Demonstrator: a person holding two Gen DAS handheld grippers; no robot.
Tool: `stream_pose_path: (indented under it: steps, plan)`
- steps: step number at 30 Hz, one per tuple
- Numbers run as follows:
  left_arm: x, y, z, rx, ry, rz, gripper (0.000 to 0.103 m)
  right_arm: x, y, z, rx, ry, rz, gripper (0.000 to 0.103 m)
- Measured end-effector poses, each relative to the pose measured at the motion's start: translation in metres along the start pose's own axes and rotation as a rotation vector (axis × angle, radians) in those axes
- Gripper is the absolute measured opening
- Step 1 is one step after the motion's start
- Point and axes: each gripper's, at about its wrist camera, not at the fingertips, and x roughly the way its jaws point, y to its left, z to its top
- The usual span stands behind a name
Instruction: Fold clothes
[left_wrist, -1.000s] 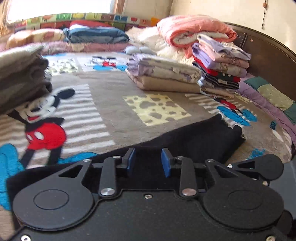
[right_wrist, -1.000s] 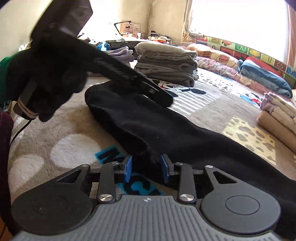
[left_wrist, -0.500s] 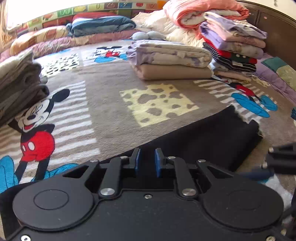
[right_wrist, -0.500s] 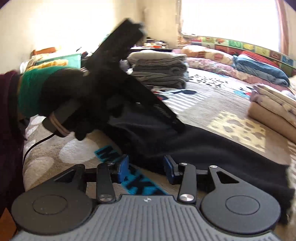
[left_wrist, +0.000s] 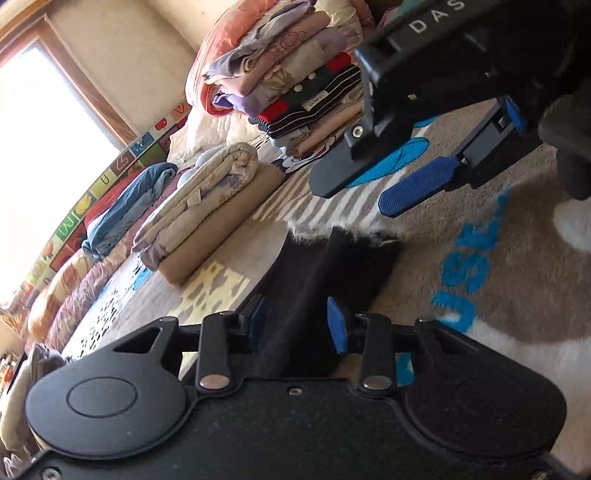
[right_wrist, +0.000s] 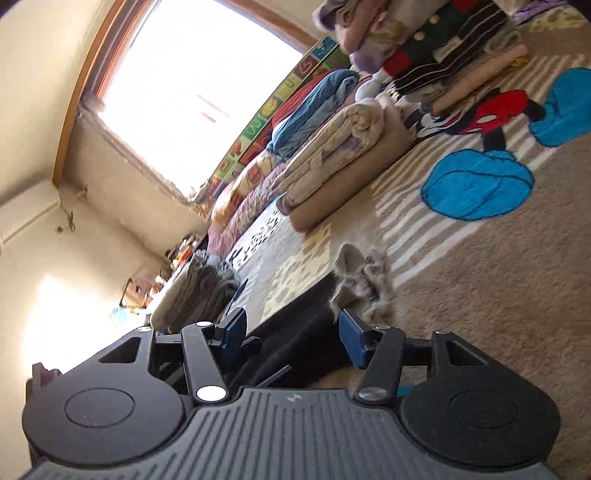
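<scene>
Holding both grippers tilted over the blanket (left_wrist: 498, 288), I see my left gripper (left_wrist: 295, 325) and right gripper (right_wrist: 291, 338) both spread open, black garment (left_wrist: 325, 273) lying between each pair of fingers, ungripped.

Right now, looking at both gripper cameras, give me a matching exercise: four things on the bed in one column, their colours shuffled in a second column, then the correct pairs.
Things:
1. garment between the left gripper fingers
2. bottom folded piece in the near pile
3. rolled blanket by the window
4. gripper finger pads

Colours:
A. blue pads
B. tan
C. black
D. denim blue

Pairs: 1-C, 2-B, 3-D, 4-A
</scene>
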Motion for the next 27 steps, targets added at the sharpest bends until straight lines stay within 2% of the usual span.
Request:
stream_pose_path:
  steps: [5,9,11,12,14,15,18,23,27]
  plan:
    - [0.02,-0.027,0.018,0.131,0.027,0.041,0.035,-0.006,-0.035,0.016,0.161,-0.075,0.021,0.06]
    - [0.035,-0.049,0.02,0.226,0.07,0.162,0.035,-0.012,-0.063,0.026,0.289,-0.143,0.028,0.06]
    - [0.038,-0.054,0.021,0.24,0.084,0.205,0.014,-0.012,-0.072,0.03,0.326,-0.162,0.033,0.059]
    - [0.037,-0.056,0.023,0.241,0.072,0.235,0.006,-0.011,-0.074,0.032,0.327,-0.163,0.035,0.059]
    - [0.029,-0.055,0.03,0.227,0.019,0.303,0.006,-0.008,-0.074,0.035,0.317,-0.159,0.037,0.059]
    - [0.028,-0.053,0.031,0.213,0.006,0.309,0.006,-0.007,-0.075,0.037,0.312,-0.157,0.038,0.059]
    - [0.031,-0.056,0.026,0.228,0.01,0.24,0.006,-0.006,-0.076,0.04,0.302,-0.152,0.041,0.059]
    - [0.028,-0.063,0.023,0.245,-0.019,0.229,0.006,-0.006,-0.075,0.043,0.267,-0.14,0.032,0.059]
    - [0.032,-0.067,0.02,0.257,0.021,0.149,0.006,-0.001,-0.066,0.043,0.2,-0.128,0.005,0.061]
